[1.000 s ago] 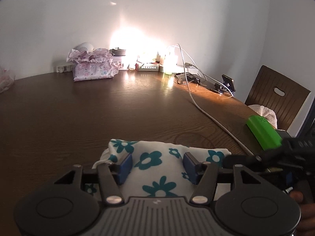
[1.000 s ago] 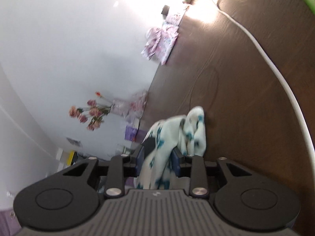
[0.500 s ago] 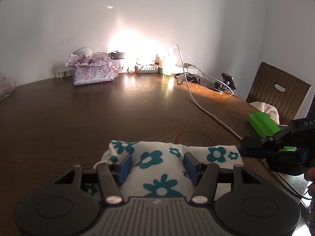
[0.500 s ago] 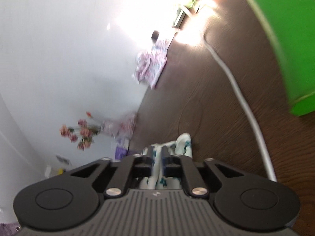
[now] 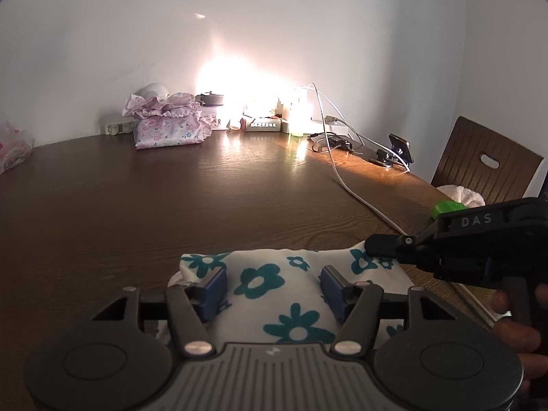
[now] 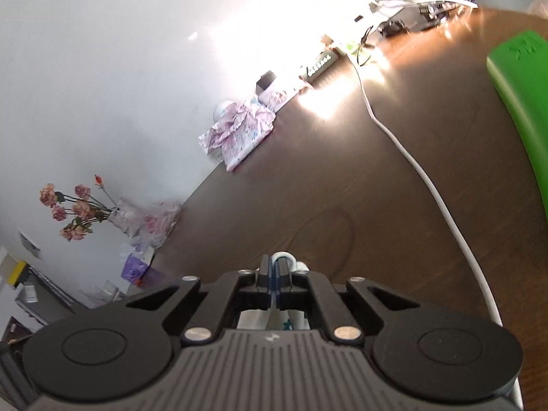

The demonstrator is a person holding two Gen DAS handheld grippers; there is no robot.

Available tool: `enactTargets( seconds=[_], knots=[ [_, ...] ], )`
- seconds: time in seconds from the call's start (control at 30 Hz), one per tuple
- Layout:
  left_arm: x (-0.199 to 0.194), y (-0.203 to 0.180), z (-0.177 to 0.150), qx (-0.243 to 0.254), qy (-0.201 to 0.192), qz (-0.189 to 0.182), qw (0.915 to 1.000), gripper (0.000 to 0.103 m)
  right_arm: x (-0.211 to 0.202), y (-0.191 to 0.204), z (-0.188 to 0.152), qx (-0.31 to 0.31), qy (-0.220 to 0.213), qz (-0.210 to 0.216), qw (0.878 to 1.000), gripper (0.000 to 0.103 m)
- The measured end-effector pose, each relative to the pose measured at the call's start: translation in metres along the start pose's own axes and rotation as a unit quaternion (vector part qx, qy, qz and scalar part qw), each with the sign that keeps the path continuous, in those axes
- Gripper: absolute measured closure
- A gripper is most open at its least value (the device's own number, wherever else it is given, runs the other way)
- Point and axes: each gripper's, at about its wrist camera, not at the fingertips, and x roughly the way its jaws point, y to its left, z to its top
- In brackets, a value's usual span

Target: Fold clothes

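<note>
- Dark wooden surface (image 5: 144,212) fills the lower half of the left wrist view; plain white wall (image 5: 274,34) behind it, with strong glare at the far edge.
- Far left, right wrist view: vase of pink flowers (image 6: 73,210) against the wall, crumpled plastic wrapping beside it.
- Back left of the surface: folded pink floral bundle (image 5: 166,125), lying against the wall, well apart from the work area.
- Near edge, centre: white cloth with teal flowers (image 5: 274,274) lies flat on the surface, partly folded, beneath both tools.
- Left tongs (image 5: 274,284): jaws parted and widening, blue pads (image 5: 214,286) standing either side of the cloth's middle; pads appear to rest at the fabric without pinching it.
- Right tongs (image 6: 274,270): clenched, pads pressed together on a thin edge of the cloth, a small white loop of fabric showing past the tips. In the left wrist view this tool meets the cloth's right corner.
- White cable (image 5: 356,195) runs from the cluttered back edge diagonally toward the near right.
- Green object (image 6: 520,102) lies on the surface right of the cable.
- Person's hand (image 5: 520,322) grips the right tool's handle at the right margin.
- Far right: wooden chair (image 5: 486,164), a white towel on its seat.
</note>
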Motion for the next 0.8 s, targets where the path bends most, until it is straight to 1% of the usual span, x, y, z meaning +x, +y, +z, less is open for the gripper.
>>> enactTargets(
  seconds=[0.07,0.13,0.17,0.2,0.23,0.3,0.33,0.37,0.4,0.43,0.5,0.53,0.57,0.6,0.63,0.67,0.7,0.77,0.8],
  knots=[
    [-0.003,0.004,0.000,-0.010,-0.002,-0.006,0.9999,0.040,-0.003,0.004,0.001,-0.012,-0.014,-0.013,1.000,0.101],
    [-0.008,0.007,-0.003,-0.018,-0.010,-0.011,0.9997,0.035,-0.006,0.007,0.002,-0.023,-0.028,-0.026,0.999,0.099],
    [-0.011,0.008,-0.004,-0.021,-0.013,-0.011,0.9996,0.034,-0.008,0.009,0.002,-0.029,-0.035,-0.033,0.998,0.093],
    [-0.014,0.010,-0.003,-0.026,-0.015,-0.014,0.9994,0.034,-0.010,0.009,0.004,-0.035,-0.043,-0.053,0.997,0.088],
    [-0.018,0.013,-0.002,-0.033,-0.019,-0.016,0.9991,0.034,-0.013,0.008,0.007,-0.034,-0.045,-0.061,0.997,0.087],
    [-0.031,0.024,0.001,-0.054,-0.039,-0.018,0.9977,0.033,-0.021,0.008,0.011,-0.028,-0.040,-0.050,0.998,0.087],
    [-0.036,0.031,0.002,-0.064,-0.048,-0.011,0.9967,0.029,-0.025,0.008,0.013,-0.026,-0.037,-0.044,0.998,0.085],
    [-0.040,0.039,0.003,-0.075,-0.054,-0.001,0.9957,0.027,-0.027,0.010,0.012,-0.032,-0.024,-0.037,0.999,0.072],
    [-0.040,0.047,0.004,-0.088,-0.049,0.015,0.9948,0.026,-0.028,0.012,0.010,-0.038,-0.011,-0.030,0.999,0.053],
    [-0.038,0.055,0.003,-0.101,-0.040,0.025,0.9937,0.027,-0.026,0.013,0.007,-0.037,0.000,-0.024,0.999,0.050],
    [-0.027,0.070,-0.002,-0.136,-0.014,0.017,0.9905,0.028,-0.021,0.016,0.000,-0.034,0.023,-0.013,0.999,0.051],
    [-0.022,0.076,-0.006,-0.159,-0.003,0.005,0.9873,0.037,-0.018,0.018,-0.003,-0.033,0.033,-0.009,0.999,0.054],
    [-0.019,0.081,-0.009,-0.184,0.006,-0.011,0.9829,0.044,-0.015,0.019,-0.004,-0.034,0.034,-0.016,0.999,0.069],
    [-0.016,0.085,-0.013,-0.209,0.014,-0.027,0.9775,0.059,-0.011,0.019,-0.005,-0.034,0.034,-0.023,0.999,0.089],
    [-0.013,0.090,-0.016,-0.231,0.020,-0.041,0.9718,0.069,-0.007,0.020,-0.006,-0.033,0.034,-0.030,0.998,0.094],
    [-0.012,0.092,-0.019,-0.249,0.021,-0.051,0.9670,0.070,-0.002,0.019,-0.004,-0.029,0.031,-0.033,0.999,0.097],
    [-0.012,0.094,-0.021,-0.261,0.022,-0.059,0.9632,0.070,0.002,0.018,-0.003,-0.024,0.027,-0.036,0.999,0.097],
    [-0.014,0.094,-0.021,-0.257,0.017,-0.058,0.9645,0.070,0.009,0.017,0.001,-0.018,0.025,-0.040,0.999,0.097],
    [-0.016,0.093,-0.020,-0.252,0.014,-0.057,0.9660,0.070,0.009,0.018,0.003,-0.018,0.023,-0.039,0.999,0.094]
  ],
)
